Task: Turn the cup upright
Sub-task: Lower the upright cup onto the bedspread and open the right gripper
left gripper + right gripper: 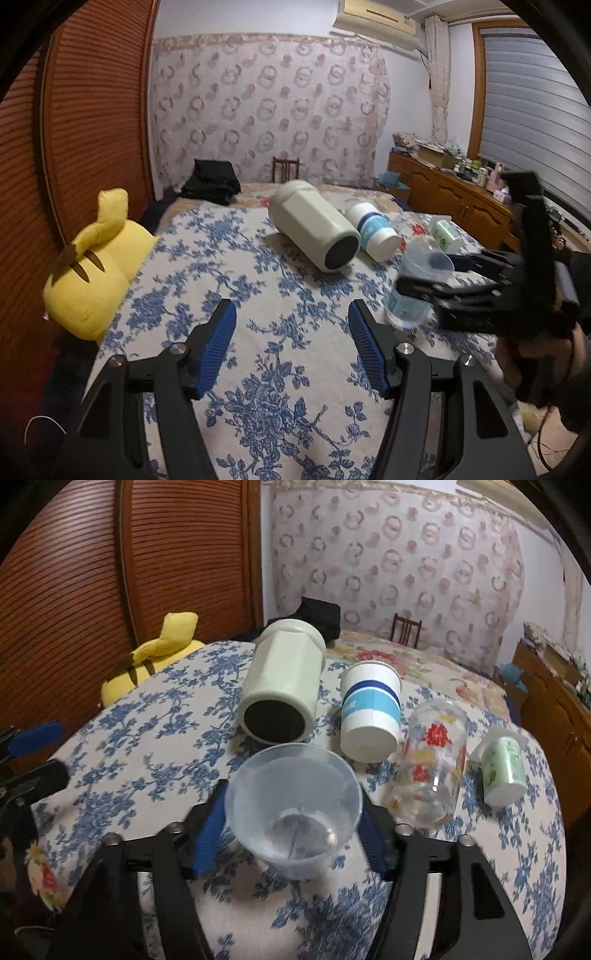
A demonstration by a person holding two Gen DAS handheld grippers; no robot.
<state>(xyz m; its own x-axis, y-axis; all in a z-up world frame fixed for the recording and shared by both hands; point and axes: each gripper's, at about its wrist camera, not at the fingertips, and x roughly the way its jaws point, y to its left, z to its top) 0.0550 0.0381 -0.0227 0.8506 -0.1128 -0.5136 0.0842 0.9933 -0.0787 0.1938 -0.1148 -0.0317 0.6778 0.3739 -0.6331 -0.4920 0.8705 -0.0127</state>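
A translucent plastic cup (pixel 293 812) sits between the blue pads of my right gripper (pixel 291 834), mouth tilted up toward the camera; the gripper is shut on it. In the left wrist view the same cup (pixel 417 284) is held tilted by the right gripper (pixel 436 275) at the right, just above the bedspread. My left gripper (pixel 291 347) is open and empty over the floral bedspread (pixel 258 295), left of the cup. It also shows at the left edge of the right wrist view (pixel 33 753).
Lying on their sides on the bed: a pale green mug (pixel 280 686), a white-and-blue paper cup (pixel 369 712), a printed glass (pixel 432 760), a small green cup (pixel 504 771). A yellow plush toy (pixel 92 269) lies at the left edge. A wooden dresser (pixel 450 199) stands right.
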